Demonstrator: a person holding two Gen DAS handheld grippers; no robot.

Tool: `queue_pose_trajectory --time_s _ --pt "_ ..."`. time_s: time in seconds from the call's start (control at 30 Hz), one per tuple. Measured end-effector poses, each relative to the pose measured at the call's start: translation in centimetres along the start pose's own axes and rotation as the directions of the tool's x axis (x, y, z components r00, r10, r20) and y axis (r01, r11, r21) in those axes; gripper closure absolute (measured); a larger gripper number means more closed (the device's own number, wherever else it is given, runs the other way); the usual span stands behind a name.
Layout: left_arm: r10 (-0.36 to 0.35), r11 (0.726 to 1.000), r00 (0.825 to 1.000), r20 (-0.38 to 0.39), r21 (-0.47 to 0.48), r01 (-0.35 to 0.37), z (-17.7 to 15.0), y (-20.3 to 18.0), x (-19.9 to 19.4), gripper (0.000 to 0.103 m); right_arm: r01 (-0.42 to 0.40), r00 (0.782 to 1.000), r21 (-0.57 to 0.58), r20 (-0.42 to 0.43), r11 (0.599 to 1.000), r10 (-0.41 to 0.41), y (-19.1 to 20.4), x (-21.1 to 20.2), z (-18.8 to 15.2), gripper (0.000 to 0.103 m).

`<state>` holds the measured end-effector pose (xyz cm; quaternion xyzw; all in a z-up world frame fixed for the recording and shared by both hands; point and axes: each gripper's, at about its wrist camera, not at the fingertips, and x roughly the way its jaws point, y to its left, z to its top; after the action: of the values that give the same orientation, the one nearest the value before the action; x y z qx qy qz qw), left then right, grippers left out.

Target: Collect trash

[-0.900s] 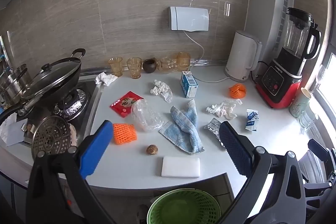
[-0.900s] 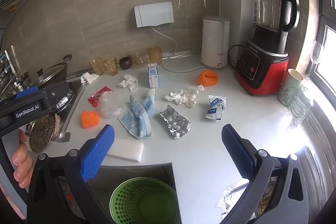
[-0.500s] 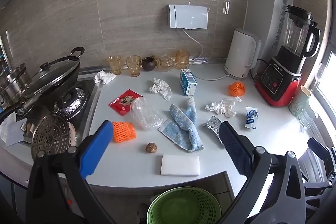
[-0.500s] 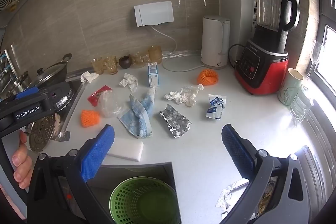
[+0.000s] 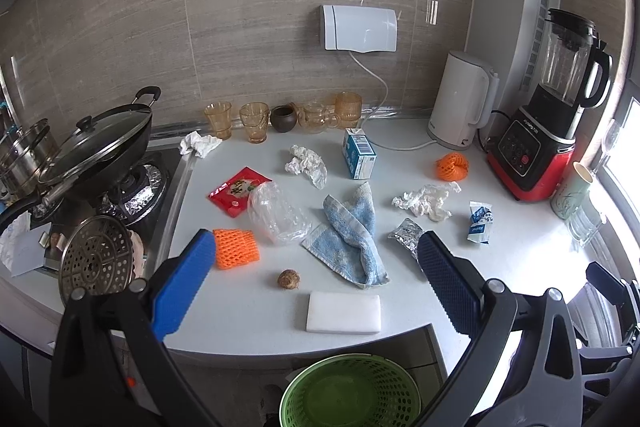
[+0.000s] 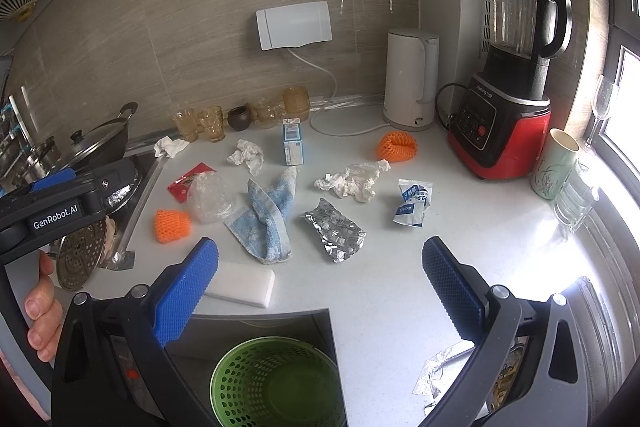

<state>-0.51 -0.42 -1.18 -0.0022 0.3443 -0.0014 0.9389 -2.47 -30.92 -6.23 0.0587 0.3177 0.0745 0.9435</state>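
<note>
Trash lay scattered mid-counter: foil (image 6: 335, 230) at 12 o'clock of the right gripper (image 6: 320, 287), orange net (image 5: 235, 248) at 11 of the left gripper (image 5: 316, 279). Both jaws stood wide apart, empty. Risk: grabbing the towel (image 5: 354, 227) or sponge (image 5: 343, 312) by mistake. The bin (image 6: 276, 383) below was partly cut off, its contents unclear.

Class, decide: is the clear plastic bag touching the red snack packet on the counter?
Touching. In the left wrist view the clear plastic bag overlaps the red snack packet's right corner.
</note>
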Motion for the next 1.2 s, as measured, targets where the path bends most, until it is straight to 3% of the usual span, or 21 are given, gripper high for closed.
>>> queue_pose_trajectory --time_s 1.2 --pt "-0.001 1.000 1.000 -0.009 0.001 0.001 -0.06 0.06 -0.24 0.006 0.004 1.000 0.000 -0.013 1.000 -0.004 0.34 0.07 -0.30 0.002"
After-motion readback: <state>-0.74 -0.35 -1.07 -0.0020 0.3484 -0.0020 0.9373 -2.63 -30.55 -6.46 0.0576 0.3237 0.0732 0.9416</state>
